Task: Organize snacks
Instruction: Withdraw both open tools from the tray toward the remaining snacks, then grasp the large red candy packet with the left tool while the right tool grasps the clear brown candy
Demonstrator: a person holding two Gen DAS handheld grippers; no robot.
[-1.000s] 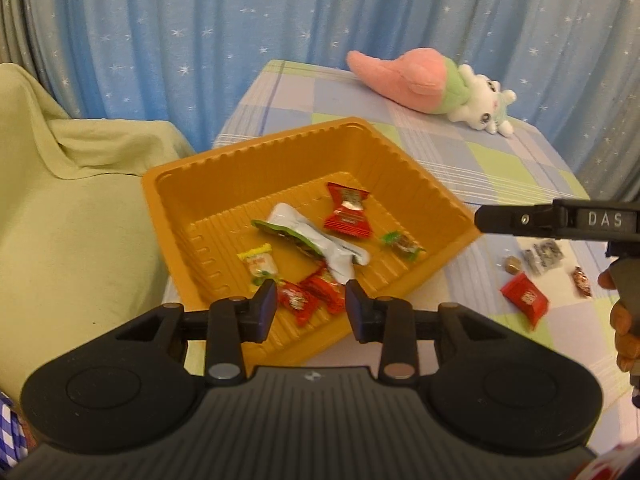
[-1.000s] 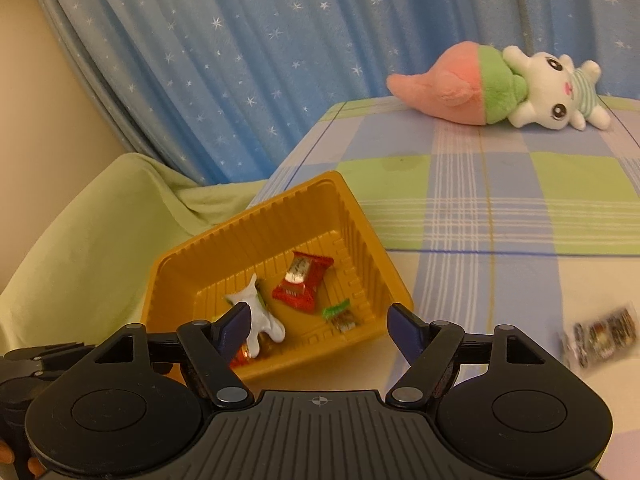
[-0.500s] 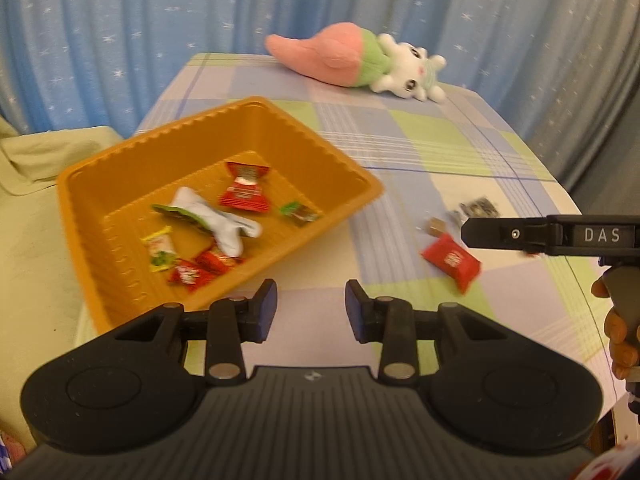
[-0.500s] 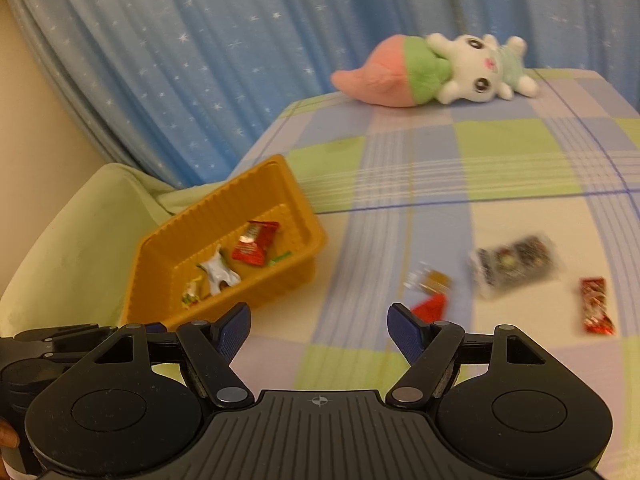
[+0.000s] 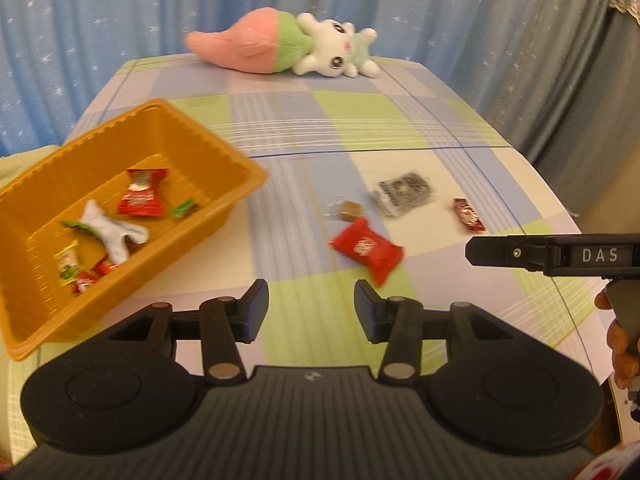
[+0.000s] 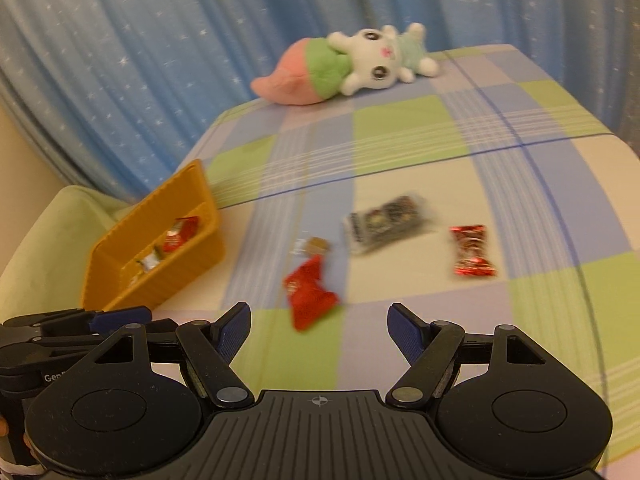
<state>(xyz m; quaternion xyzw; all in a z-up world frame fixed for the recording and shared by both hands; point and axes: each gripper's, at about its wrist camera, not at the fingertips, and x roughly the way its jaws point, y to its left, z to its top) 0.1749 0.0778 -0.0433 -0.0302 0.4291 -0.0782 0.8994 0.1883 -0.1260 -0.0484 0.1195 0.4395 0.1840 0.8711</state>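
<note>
Orange plastic forms the bin at the table's left, where several snacks are already gathered; four more lie loose on the checked cloth, the red packet nearest. The left gripper is angled down toward it, empty jaws opening. The right gripper is held spread and empty.

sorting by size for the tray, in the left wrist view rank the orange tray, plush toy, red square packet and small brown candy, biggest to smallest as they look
1. orange tray, though it is nearest the camera
2. plush toy, farthest, so likely undersized here
3. red square packet
4. small brown candy, clearly the smallest
</note>
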